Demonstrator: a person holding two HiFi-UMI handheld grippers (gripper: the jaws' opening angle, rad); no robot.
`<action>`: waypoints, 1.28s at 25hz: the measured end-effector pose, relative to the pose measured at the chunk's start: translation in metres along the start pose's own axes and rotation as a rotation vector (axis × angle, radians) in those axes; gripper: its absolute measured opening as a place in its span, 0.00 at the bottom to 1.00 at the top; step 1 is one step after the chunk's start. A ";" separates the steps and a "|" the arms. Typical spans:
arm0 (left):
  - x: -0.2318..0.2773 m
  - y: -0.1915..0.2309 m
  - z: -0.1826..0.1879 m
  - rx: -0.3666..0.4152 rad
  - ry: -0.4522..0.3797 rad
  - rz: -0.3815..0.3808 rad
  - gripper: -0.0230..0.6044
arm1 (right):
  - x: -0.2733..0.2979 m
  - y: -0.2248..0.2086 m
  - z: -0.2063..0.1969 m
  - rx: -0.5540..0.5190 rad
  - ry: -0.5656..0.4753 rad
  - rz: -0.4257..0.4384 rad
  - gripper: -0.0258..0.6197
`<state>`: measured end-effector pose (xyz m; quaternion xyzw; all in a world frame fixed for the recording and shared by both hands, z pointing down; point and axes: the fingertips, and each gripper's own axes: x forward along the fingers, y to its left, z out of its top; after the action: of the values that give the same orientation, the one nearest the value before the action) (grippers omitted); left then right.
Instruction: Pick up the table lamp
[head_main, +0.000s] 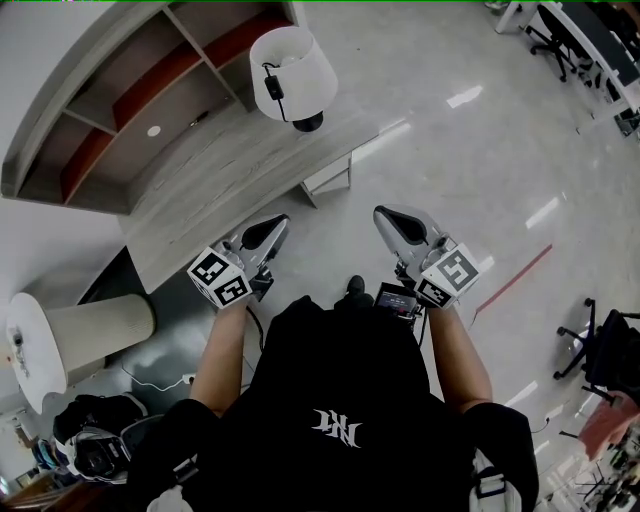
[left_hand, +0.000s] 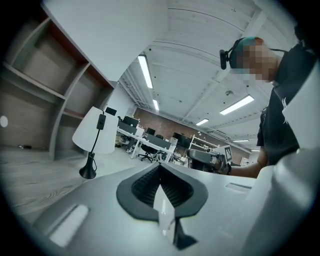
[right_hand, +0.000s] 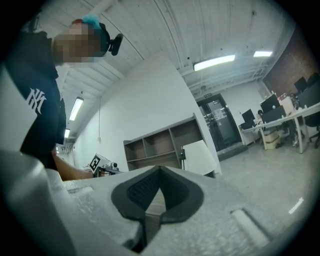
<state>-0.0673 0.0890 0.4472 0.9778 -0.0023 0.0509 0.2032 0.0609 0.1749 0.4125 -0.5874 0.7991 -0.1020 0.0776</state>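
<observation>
Table lamp had a white shade, a black stem and a round black foot. It stood on the tabletop at twelve o'clock. Left gripper and right gripper had jaws pressed together, empty.

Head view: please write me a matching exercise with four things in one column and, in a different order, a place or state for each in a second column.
Things
1. table lamp
2. left gripper
3. shelf unit
4. floor

Place or state
A. jaws shut, holding nothing
B. stands on the wooden desk
C. pale and glossy, with light reflections
D. at the desk's far side, by the white wall

Pairs: 1-B, 2-A, 3-D, 4-C
</observation>
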 end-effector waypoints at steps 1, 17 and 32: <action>0.006 0.001 0.001 -0.002 0.004 0.009 0.04 | -0.002 -0.007 -0.001 0.005 0.002 0.003 0.04; 0.044 0.032 0.018 -0.019 -0.020 0.055 0.04 | 0.014 -0.070 0.004 0.054 0.013 0.023 0.04; 0.072 0.125 0.050 -0.055 -0.058 0.125 0.04 | 0.079 -0.138 0.026 0.074 0.048 0.040 0.04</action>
<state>0.0062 -0.0445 0.4584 0.9709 -0.0708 0.0352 0.2262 0.1711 0.0578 0.4224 -0.5653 0.8081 -0.1441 0.0820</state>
